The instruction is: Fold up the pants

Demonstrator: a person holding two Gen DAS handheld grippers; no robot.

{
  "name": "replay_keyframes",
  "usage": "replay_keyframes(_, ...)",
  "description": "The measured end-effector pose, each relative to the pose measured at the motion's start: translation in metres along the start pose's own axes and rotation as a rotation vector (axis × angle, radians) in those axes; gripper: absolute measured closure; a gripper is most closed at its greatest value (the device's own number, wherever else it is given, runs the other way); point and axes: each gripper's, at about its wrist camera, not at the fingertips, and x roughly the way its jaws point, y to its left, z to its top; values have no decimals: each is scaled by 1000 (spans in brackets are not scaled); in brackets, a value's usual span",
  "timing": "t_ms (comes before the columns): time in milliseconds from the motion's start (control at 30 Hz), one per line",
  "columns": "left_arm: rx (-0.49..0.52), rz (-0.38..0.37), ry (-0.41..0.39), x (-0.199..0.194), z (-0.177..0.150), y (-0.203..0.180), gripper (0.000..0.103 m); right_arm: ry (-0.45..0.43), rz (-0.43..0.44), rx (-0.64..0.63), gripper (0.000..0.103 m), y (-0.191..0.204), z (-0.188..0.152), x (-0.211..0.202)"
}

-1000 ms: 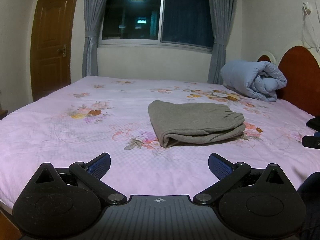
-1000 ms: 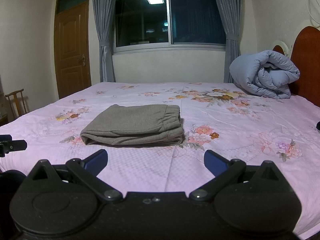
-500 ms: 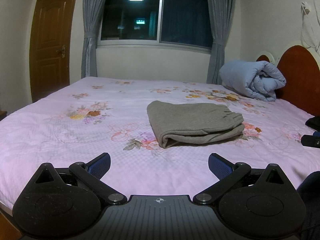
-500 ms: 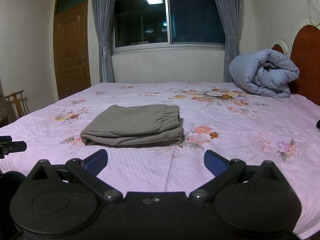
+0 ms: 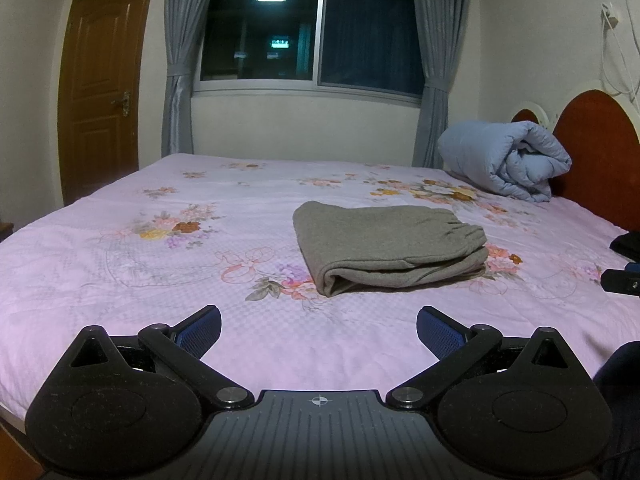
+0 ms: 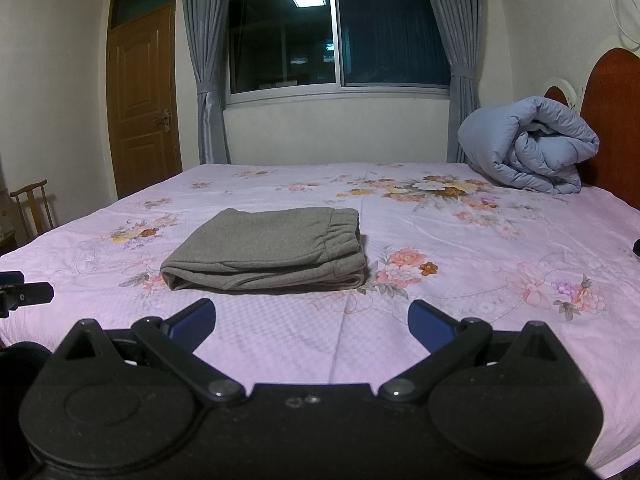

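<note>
The grey pants lie folded into a compact rectangle on the pink floral bedsheet, waistband to the right. They also show in the right wrist view. My left gripper is open and empty, held above the near edge of the bed, short of the pants. My right gripper is open and empty too, also short of the pants. The tip of the right gripper shows at the right edge of the left wrist view, and the left gripper's tip at the left edge of the right wrist view.
A rolled blue duvet lies against the red headboard at the far right. A window with grey curtains is behind the bed, a wooden door at the left. A wooden chair stands by the bed's left side.
Both views have shifted very slightly; the pants and both open grippers stay as they were.
</note>
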Motion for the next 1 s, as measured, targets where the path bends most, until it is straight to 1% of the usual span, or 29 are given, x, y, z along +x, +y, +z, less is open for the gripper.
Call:
replay_keyframes(500,6,-8,-6,1,0,0,0,4,1,0,6,0,0,0)
replay_keyframes(800,1,-24,-32,-2,0,3,0,5,1,0,6,0,0,0)
replay_keyframes(1000,2,-34,-25,-1,-1,4,0,4,1,0,6,0,0,-1)
